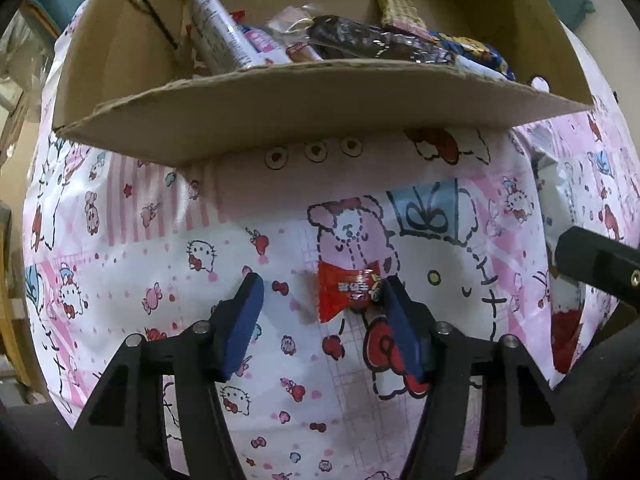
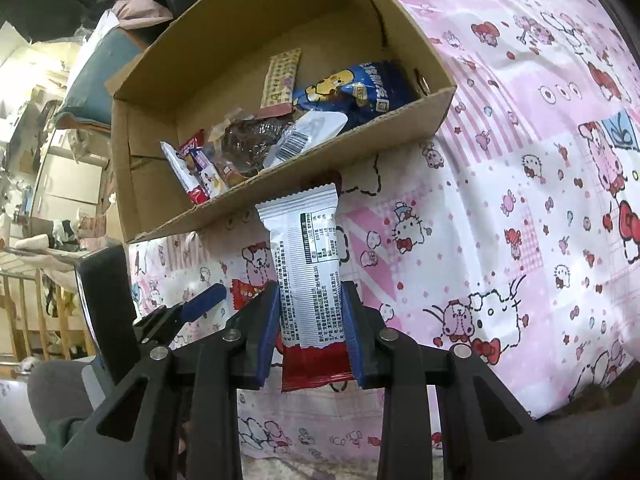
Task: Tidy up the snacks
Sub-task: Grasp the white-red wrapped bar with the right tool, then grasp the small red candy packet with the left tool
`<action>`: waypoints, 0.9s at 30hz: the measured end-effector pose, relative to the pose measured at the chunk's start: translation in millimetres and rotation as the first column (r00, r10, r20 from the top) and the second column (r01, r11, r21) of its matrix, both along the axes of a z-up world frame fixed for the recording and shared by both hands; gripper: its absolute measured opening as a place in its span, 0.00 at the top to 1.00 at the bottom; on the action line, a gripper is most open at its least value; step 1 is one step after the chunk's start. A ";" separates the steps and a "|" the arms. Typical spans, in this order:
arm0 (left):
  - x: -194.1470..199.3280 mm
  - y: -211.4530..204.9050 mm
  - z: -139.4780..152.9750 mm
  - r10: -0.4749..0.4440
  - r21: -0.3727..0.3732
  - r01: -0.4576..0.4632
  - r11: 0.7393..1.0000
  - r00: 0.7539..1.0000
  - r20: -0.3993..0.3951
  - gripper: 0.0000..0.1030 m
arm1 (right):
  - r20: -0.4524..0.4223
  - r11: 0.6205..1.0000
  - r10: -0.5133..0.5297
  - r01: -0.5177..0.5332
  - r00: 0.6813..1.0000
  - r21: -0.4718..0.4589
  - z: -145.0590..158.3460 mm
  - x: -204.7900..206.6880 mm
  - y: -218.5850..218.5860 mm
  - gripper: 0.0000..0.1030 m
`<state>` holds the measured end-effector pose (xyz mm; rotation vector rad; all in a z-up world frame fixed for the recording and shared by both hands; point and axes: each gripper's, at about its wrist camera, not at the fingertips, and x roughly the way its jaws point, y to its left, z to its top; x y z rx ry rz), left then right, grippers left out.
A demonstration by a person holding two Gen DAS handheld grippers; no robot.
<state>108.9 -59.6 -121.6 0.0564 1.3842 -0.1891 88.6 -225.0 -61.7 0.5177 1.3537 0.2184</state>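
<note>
A small red candy [image 1: 347,289] lies on the patterned cloth, just inside my left gripper's [image 1: 320,300] right finger; the gripper is open and holds nothing. The candy also shows in the right wrist view [image 2: 246,292]. My right gripper [image 2: 310,308] is shut on a white and red snack packet [image 2: 310,264], held upright in front of the cardboard box [image 2: 320,160]. The box [image 1: 320,96] holds several snacks, among them a blue bag [image 2: 356,88] and a dark wrapped bar [image 1: 372,42].
A pink and white cartoon-print cloth [image 2: 520,200] covers the table. The right gripper's black body [image 1: 600,268] shows at the right edge of the left wrist view. Clutter, a teal cushion [image 2: 96,76] and wooden rails [image 2: 32,312] lie beyond the table's left side.
</note>
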 end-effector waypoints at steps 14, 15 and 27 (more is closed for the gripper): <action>-8.9 14.3 23.2 -0.004 -0.092 0.005 0.996 1.000 0.009 0.97 | 0.021 1.000 0.012 -0.012 1.000 -0.002 3.8 -0.7 10.3 0.69; -10.7 16.7 27.2 -0.002 -0.097 0.003 0.995 1.000 0.014 0.97 | 0.025 1.000 0.012 -0.012 1.000 0.001 5.2 -1.5 9.9 0.69; -10.4 39.0 38.4 0.145 -0.134 -0.141 0.981 0.989 0.016 0.49 | 0.059 0.999 0.027 -0.029 0.998 0.037 18.0 -15.1 12.3 0.69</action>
